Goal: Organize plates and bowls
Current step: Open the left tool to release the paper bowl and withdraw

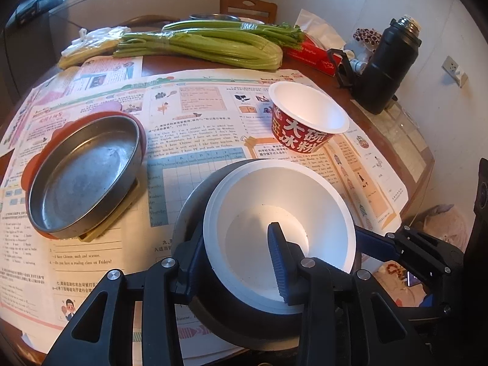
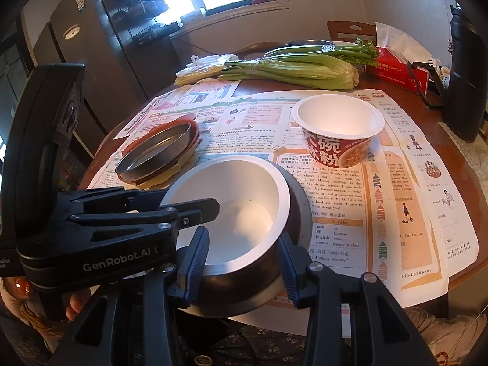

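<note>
Sitting mouth-up at lower centre, the white bowl nests in a grey metal bowl. Left gripper pinches both bowls' near wall; right gripper clamps the metal bowl, its base hidden. Right view alone shows a thumb. Beyond: steel dish, red paper bowl, celery

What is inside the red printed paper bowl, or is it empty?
Empty. The red printed paper bowl stands upright on the newspaper, and both views show only its bare white interior.
</note>
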Action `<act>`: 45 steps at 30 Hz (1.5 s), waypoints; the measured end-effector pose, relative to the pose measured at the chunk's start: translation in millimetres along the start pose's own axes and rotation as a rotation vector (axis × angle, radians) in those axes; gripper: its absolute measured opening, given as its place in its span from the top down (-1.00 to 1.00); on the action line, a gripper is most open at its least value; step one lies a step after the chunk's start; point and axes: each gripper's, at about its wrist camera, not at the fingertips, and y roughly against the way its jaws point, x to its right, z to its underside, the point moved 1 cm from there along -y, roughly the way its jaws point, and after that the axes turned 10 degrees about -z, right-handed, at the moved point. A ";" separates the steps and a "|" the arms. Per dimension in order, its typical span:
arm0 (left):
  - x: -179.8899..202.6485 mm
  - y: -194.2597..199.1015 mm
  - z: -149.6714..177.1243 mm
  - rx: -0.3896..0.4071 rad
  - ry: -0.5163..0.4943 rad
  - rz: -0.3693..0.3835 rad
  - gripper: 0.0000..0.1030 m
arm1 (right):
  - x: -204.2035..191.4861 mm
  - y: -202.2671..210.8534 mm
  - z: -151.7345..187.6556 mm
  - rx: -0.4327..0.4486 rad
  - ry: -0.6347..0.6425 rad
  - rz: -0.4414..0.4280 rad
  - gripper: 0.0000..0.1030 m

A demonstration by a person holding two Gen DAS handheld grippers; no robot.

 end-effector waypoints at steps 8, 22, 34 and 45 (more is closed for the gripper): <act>0.0 5.5 -3.0 0.002 0.012 0.011 0.19 | 2.2 3.8 -0.3 0.009 0.005 -0.007 0.13; -7.2 23.5 -6.5 0.037 0.047 0.010 0.01 | 6.7 12.9 -3.6 0.038 -0.010 -0.023 0.13; -8.9 40.0 -5.7 0.080 0.047 0.021 -0.09 | 9.6 23.3 -7.3 0.081 -0.006 0.000 0.12; 0.8 57.1 -22.2 0.126 0.032 0.025 -0.21 | 21.5 52.5 -15.5 0.186 -0.024 0.060 -0.01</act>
